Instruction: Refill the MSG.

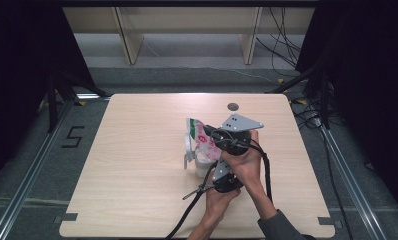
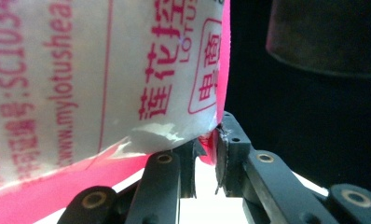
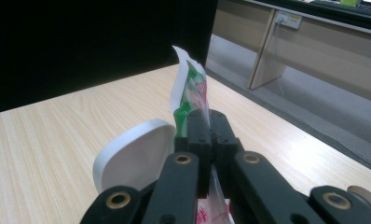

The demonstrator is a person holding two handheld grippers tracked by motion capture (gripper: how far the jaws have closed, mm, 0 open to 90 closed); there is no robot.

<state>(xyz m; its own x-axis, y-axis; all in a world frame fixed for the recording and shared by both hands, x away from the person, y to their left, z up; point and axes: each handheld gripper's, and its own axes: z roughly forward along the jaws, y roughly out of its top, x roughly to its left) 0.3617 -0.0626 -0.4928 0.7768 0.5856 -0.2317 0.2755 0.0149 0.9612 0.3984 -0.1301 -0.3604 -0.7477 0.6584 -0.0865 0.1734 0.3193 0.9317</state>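
Note:
A white, pink and green printed packet (image 1: 199, 134) is held up over the middle of the wooden table (image 1: 137, 165), between both grippers. My right gripper (image 1: 210, 134), with the grey plate on top, is shut on the packet's edge (image 3: 190, 91); its jaws (image 3: 207, 126) meet with the film pinched between them. My left gripper (image 1: 209, 170) comes from below, and its jaws (image 2: 210, 149) clamp the packet's lower pink corner (image 2: 104, 70). Under the packet stands a small white container (image 1: 203, 165) with its lid (image 1: 188, 147) open; that lid (image 3: 132, 156) appears beside my right jaws.
A grey round cap (image 1: 232, 106) sits in the table near its far edge. Beyond the table are pale desk legs (image 1: 129, 42) and loose cables (image 1: 282, 45) on the floor. Dark curtains flank both sides. Bare wood lies left of and in front of the hands.

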